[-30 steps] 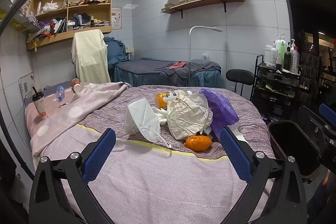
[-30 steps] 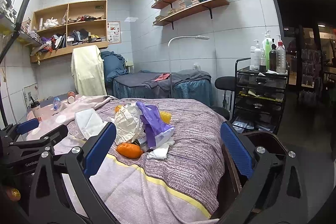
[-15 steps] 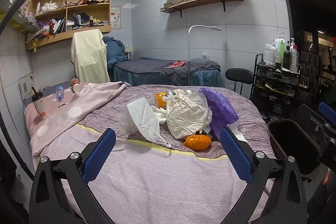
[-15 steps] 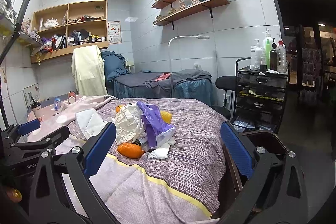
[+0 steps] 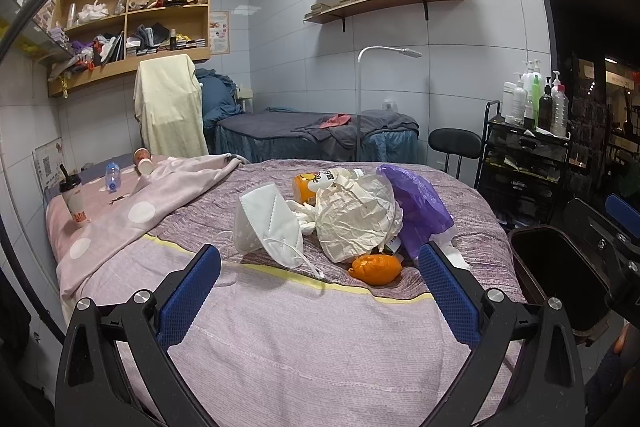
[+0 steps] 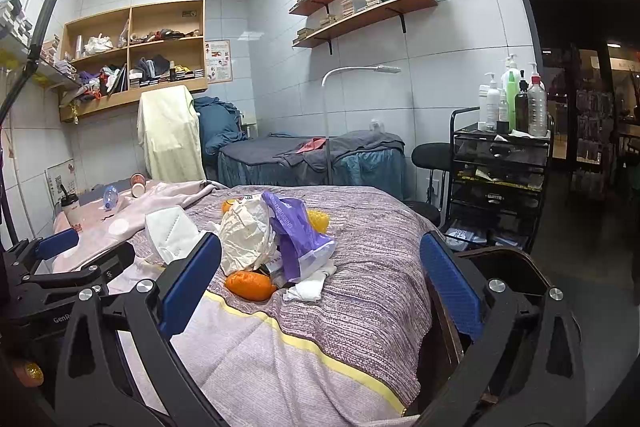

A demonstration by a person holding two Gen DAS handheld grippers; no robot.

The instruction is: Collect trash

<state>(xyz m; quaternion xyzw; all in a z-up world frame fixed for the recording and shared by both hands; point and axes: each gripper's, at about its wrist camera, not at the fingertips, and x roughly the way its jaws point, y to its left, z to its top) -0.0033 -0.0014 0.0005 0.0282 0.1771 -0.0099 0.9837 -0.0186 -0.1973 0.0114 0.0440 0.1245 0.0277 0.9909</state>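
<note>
My left gripper [image 5: 318, 291] hung over the near end of the bed [image 5: 280, 347], its blue-padded fingers [image 5: 188, 293] spread wide and holding nothing, touching nothing. My right gripper [image 6: 320, 279] was spread just as wide and equally bare, out past the bed's right edge, with the dark trash bin [image 6: 508, 267] showing behind its right finger. The trash lay in one heap around the middle of the bed: a white face mask [image 5: 268, 227] on the left, crumpled white paper [image 5: 354, 223] in the centre, a purple plastic bag [image 5: 416, 207] leaning against the paper's right side, and an orange peel [image 5: 376, 269] at the front, nearest my left fingers. An orange bottle [image 5: 304, 187] poked out behind the paper, and a white tissue [image 6: 308, 287] lay just beside the bag in the right view. Between my left fingers and the heap the striped blanket lay flat and bare. The bin [image 5: 556, 275] stood close against the bed's right side.
</note>
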